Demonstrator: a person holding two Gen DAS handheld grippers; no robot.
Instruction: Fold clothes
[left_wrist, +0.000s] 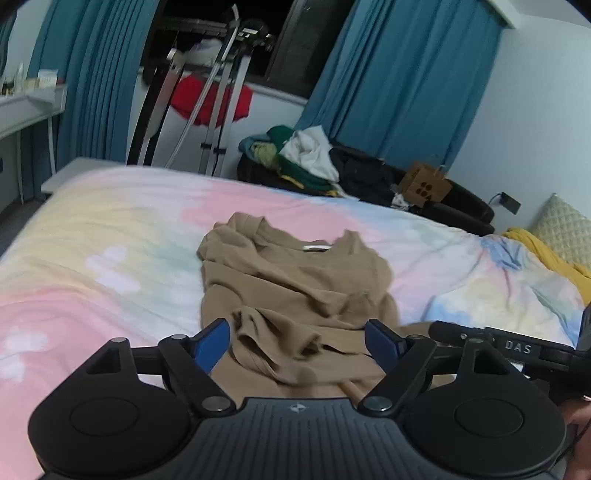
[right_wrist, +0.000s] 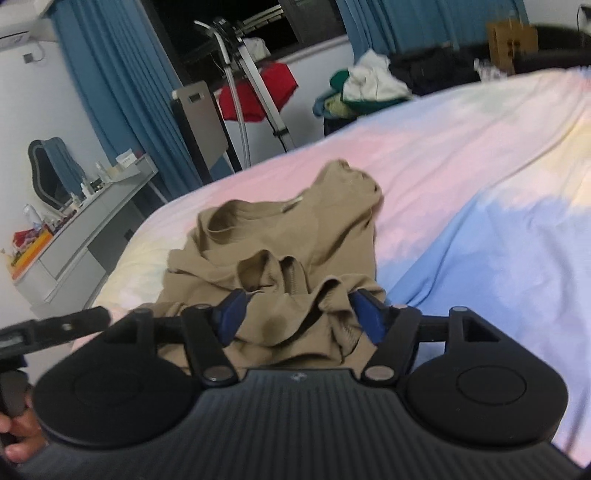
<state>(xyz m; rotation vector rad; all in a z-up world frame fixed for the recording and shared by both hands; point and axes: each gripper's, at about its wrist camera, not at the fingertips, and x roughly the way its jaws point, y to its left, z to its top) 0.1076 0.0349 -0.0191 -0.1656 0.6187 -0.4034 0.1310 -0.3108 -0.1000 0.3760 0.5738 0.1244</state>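
**Tan shirt crumpled on bed, both grippers over its near edge**

Tan shirt (left_wrist: 295, 291) lies bunched and wrinkled mid-bed on a pastel tie-dye bedsheet (left_wrist: 110, 240), collar and white neck label facing away from the cameras. Not flat, folds piled toward the near hem.

Left gripper (left_wrist: 297, 341): jaws wide apart, blue fingertips (left_wrist: 212, 345) on either side of a raised fold at the shirt's near edge. Nothing pinched. Cannot tell if the tips touch the cloth.

Right gripper (right_wrist: 297, 314): jaws also spread, blue fingertips (right_wrist: 231, 314) bracketing bunched fabric at the hem; cloth sits between and against them, not clamped.

The right gripper's body shows at the right edge of the left wrist view; the left one shows at the left edge of the right wrist view. They are close, side by side.

Background: blue curtains (left_wrist: 406, 81), clothes pile (left_wrist: 303, 155) on a dark couch beyond the bed, red cloth (right_wrist: 258, 96) behind a metal stand, gray desk (right_wrist: 85, 229) with clutter, yellow blanket (left_wrist: 546, 251) near a pillow.
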